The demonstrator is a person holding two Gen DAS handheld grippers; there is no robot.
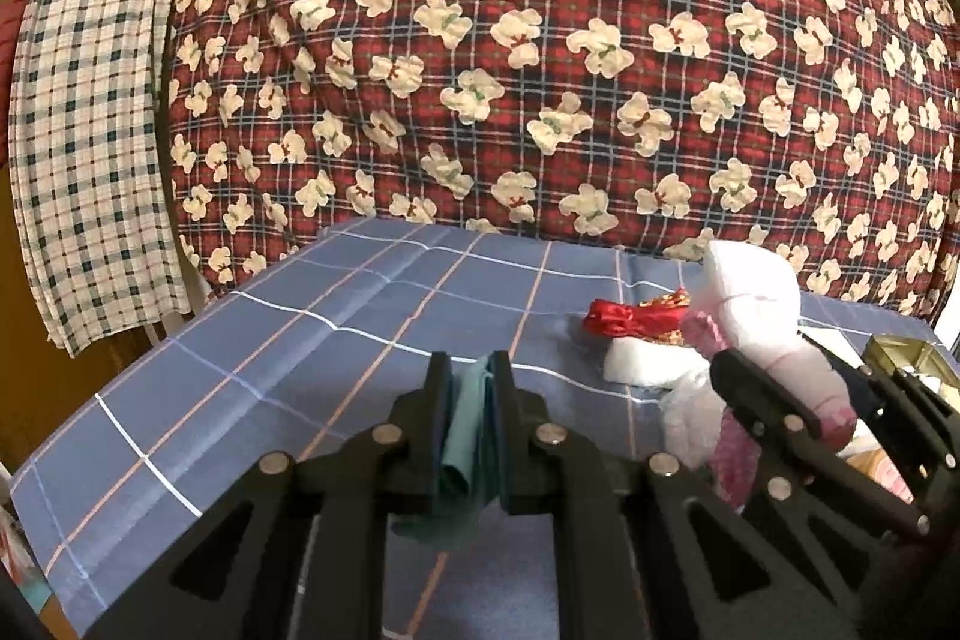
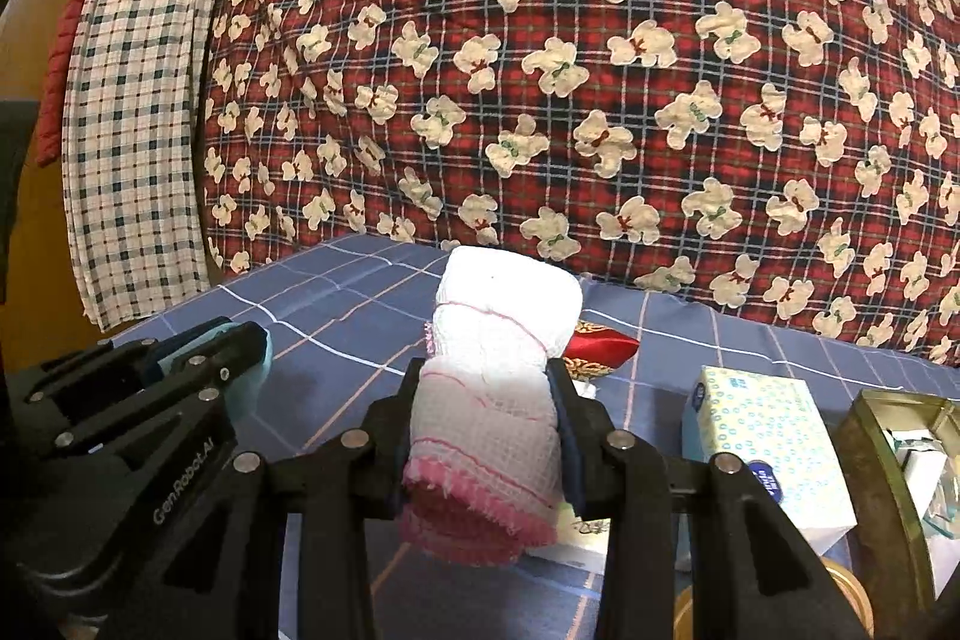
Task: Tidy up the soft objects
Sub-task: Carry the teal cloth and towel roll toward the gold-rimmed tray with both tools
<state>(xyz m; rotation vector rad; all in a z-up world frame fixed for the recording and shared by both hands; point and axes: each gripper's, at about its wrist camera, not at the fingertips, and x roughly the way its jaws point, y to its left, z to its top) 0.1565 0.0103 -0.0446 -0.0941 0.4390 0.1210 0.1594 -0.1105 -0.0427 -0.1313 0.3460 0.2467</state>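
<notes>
- The rolled white towel (image 2: 498, 376) with a pink fringed edge sat upright between the jaws of the right gripper (image 2: 486, 430), which were pressed against its sides and pinched it above the blue checked tablecloth (image 2: 336, 316).
- The roll looked plump at the top, waffle-textured, with thin pink lines across it and a frayed pink hem hanging below the jaws.
- The left gripper (image 1: 471, 424) was pressed nearly together on a thin fold of teal cloth (image 1: 465, 436), which drooped down behind the fingers.
- In the left wrist view the right gripper showed just to the side, the towel (image 1: 762, 304) rising out of it.
- On the table behind the towel lay a red satin pouch (image 1: 624, 319) with gold trim, resting against a white folded piece (image 1: 636, 364).
- Near the right gripper stood a tissue box (image 2: 762, 436) with a ring pattern, and beside it an open metal tin (image 2: 882, 436).
- Behind the table hung a red plaid blanket (image 2: 600, 70) printed with cream bears, and to its side a white checked cloth (image 2: 138, 118).
</notes>
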